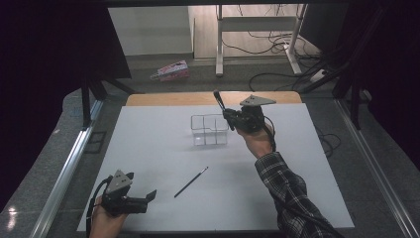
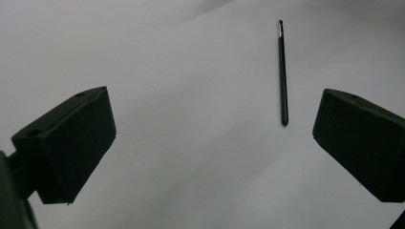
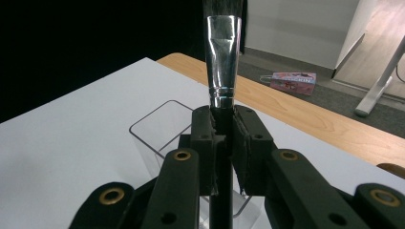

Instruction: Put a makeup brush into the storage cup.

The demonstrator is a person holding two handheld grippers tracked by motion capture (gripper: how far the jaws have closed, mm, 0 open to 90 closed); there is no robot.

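Observation:
A clear compartmented holder stands at the middle of the white table. My right gripper hovers just above the holder's right rear corner, shut on a makeup brush held upright with its bristles up. The right gripper view has the jaws clamped on the black handle below the silver ferrule, and the holder lies beneath. A thin black brush lies flat on the table nearer me. My left gripper rests at the front left, open and empty, facing the thin brush.
The table's wooden far edge shows behind the white surface. On the floor beyond lie a pink box, white desk legs and loose cables. A metal rail runs along the left side.

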